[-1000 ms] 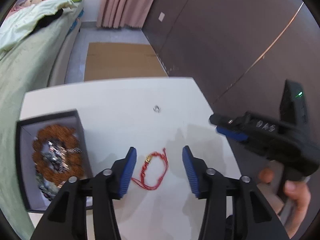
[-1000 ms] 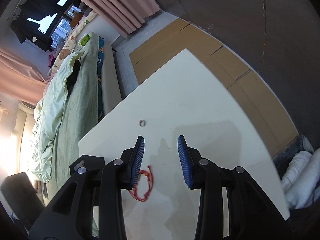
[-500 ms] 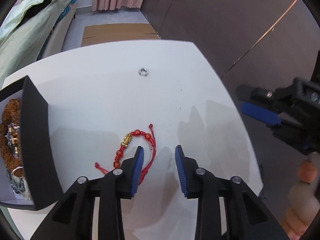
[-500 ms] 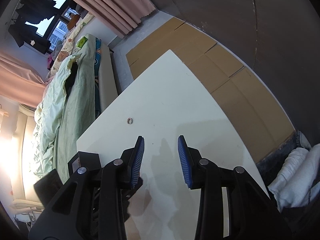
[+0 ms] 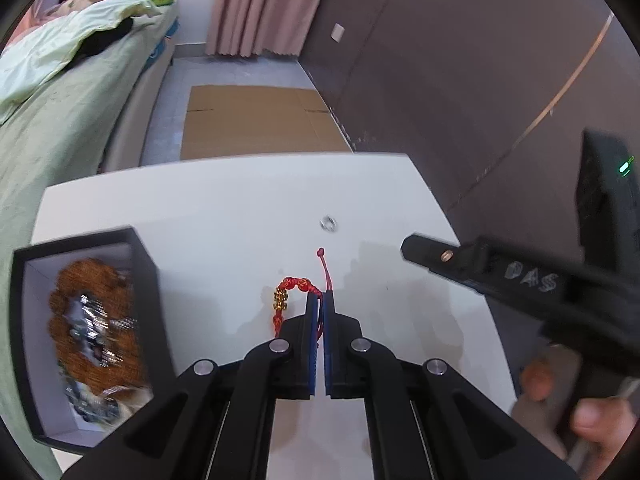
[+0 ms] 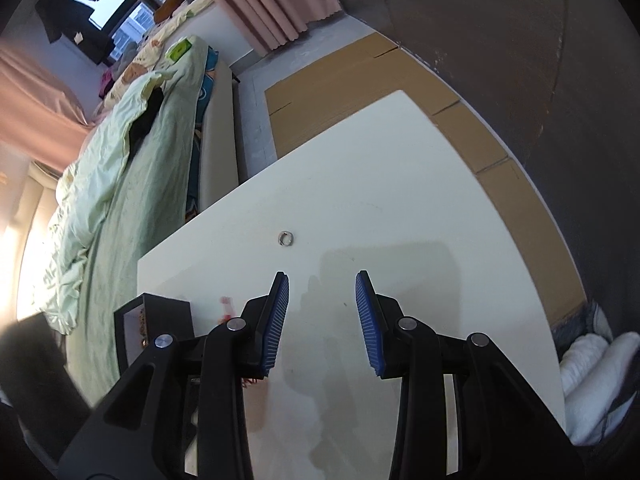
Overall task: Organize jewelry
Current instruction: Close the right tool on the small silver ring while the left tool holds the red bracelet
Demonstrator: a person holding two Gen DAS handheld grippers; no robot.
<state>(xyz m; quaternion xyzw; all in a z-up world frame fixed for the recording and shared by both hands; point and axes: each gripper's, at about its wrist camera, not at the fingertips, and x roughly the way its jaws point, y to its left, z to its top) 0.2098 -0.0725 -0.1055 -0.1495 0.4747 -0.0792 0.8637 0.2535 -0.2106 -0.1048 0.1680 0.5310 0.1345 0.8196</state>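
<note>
Bedroom setting: white table beside a green-sheeted bed, cardboard on the floor beyond. Landmark is the black jewelry box, open at the table's bed-side edge, already holding a brown bead bracelet and some silver pieces.

Red cord bracelet hangs just to the wall side of the box, pinched in my left gripper. Silver ring lies loose on the table farther from the box, toward the table's far end.

Risks, as I judge them: the grip is on thin cord only, so the beads and gold charm dangle free; a quick swing toward the box could slip the cord out, or snag the trailing tail on the box wall. The ring is small and could be nudged off the table.

Left gripper: clenched on the red cord, pads pressed together around it. Right gripper: partly open, nothing between its pads, hovering over bare table with the ring ahead of it.
</note>
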